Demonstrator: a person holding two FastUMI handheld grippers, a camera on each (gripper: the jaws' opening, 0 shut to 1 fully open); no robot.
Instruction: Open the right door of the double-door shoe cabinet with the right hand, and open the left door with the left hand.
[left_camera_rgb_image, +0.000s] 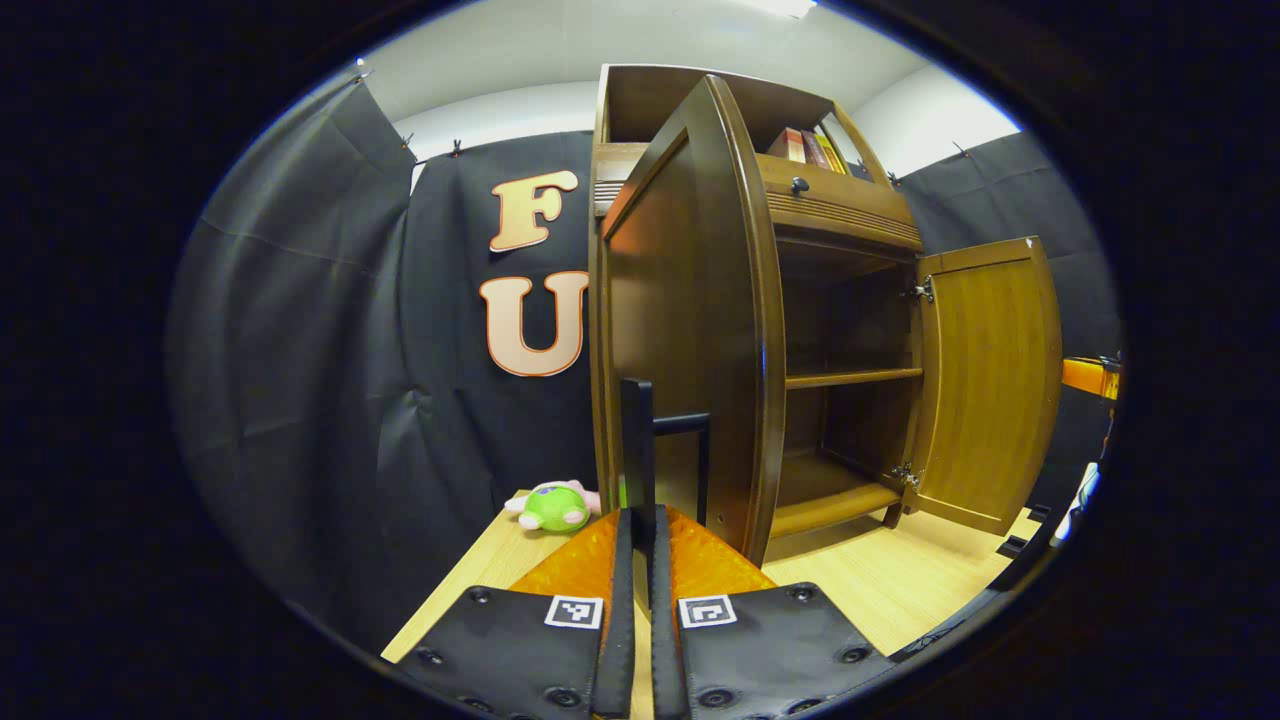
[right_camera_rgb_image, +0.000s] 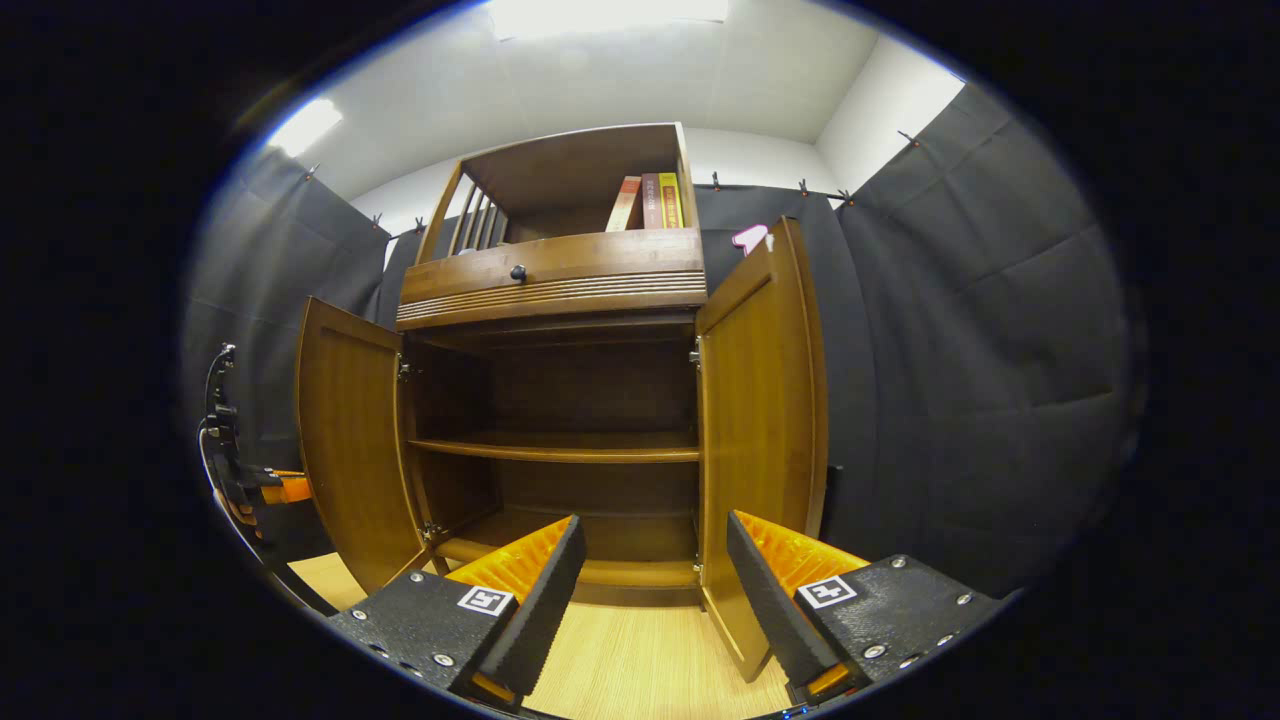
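- both doors of the shoe cabinet (right_camera_rgb_image: 560, 290) stand open, so i judge the task is at its last step: my left hand is finishing the swing of the left door.
- in the left gripper view, my left gripper (left_camera_rgb_image: 641, 560) has its fingers closed together around the dark bar handle (left_camera_rgb_image: 640, 450) of the left door (left_camera_rgb_image: 690, 330); the handle rises straight up from between the fingertips.
- the left door is swung out toward me, its rounded edge just beside and right of the handle, hiding part of the cabinet's inside.
- in the right gripper view, my right gripper (right_camera_rgb_image: 655, 590) is open, fingers spread wide and holding nothing.
- the right door (right_camera_rgb_image: 760, 440) stands open just beyond my right finger, apart from it; the cabinet's empty shelf (right_camera_rgb_image: 560, 450) lies straight ahead between the fingers.
- in that same view the left door shows at the far left with my other gripper beside it.
- next move, as i judge it: open the left fingers and draw back off the handle without pushing the door shut.
- elsewhere: books (right_camera_rgb_image: 648, 203) on the top shelf, a green plush toy (left_camera_rgb_image: 556, 505) on the wooden floor (left_camera_rgb_image: 880, 580) left of the cabinet.
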